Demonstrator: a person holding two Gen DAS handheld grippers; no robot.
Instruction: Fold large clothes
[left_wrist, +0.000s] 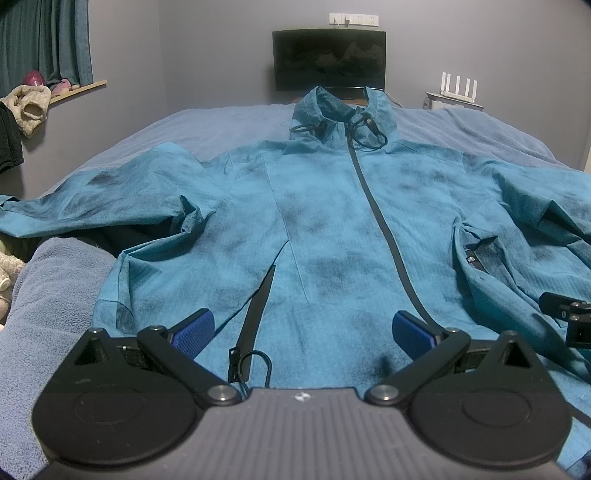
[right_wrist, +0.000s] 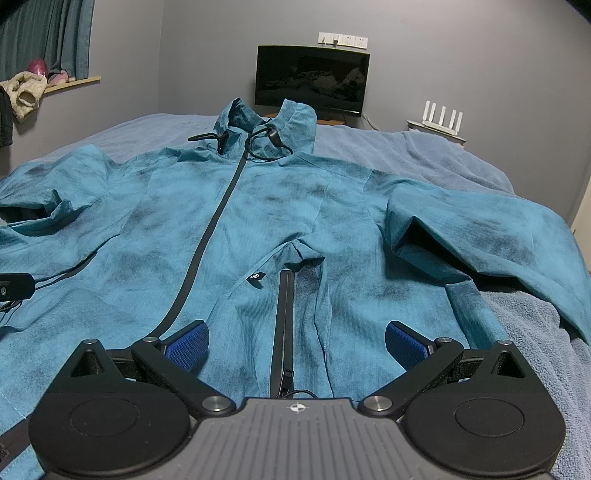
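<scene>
A large teal zip-up jacket (left_wrist: 332, 221) lies flat, front up, on the bed, hood at the far end and both sleeves spread out; it also shows in the right wrist view (right_wrist: 258, 229). My left gripper (left_wrist: 303, 332) is open and empty, hovering over the hem by the left pocket zipper (left_wrist: 258, 306). My right gripper (right_wrist: 295, 341) is open and empty over the hem at the right pocket zipper (right_wrist: 284, 332). The right gripper's tip shows at the left wrist view's right edge (left_wrist: 565, 314).
The bed has a blue-grey blanket (left_wrist: 59, 332). A dark monitor (left_wrist: 328, 61) and a white router (left_wrist: 458, 86) stand beyond the far end. A window ledge with curtain and soft items (left_wrist: 33, 99) is at the left wall.
</scene>
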